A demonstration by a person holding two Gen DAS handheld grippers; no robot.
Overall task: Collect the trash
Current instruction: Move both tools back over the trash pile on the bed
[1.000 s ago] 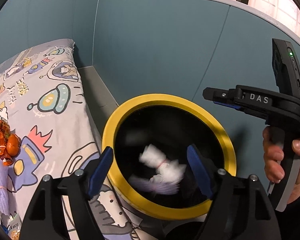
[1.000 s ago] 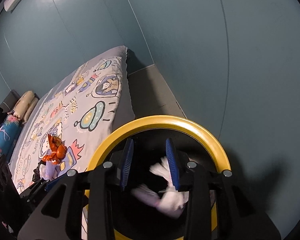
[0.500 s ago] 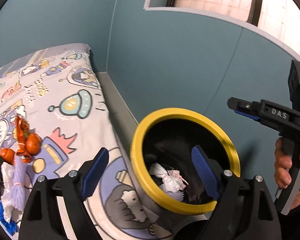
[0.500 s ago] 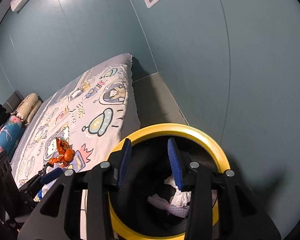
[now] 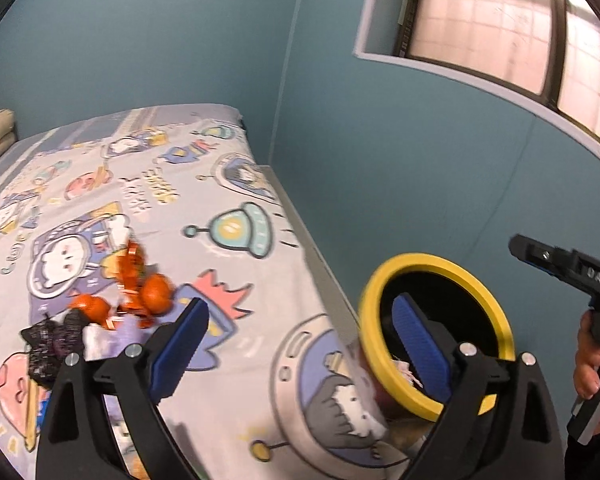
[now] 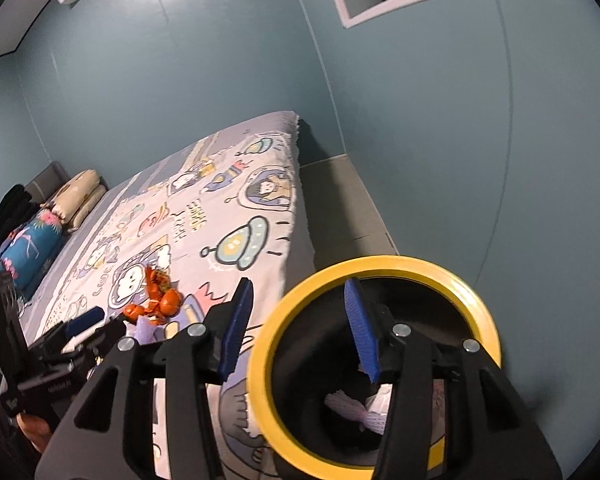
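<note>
Left gripper opening wide, nothing between fingers. Right gripper opening too, likewise empty. White trash in bin below right fingers; orange wrappers on bed beyond left fingers.

Left gripper opening, empty, at the bottom; orange wrappers on the bed left, yellow-rimmed bin lower right.
</note>
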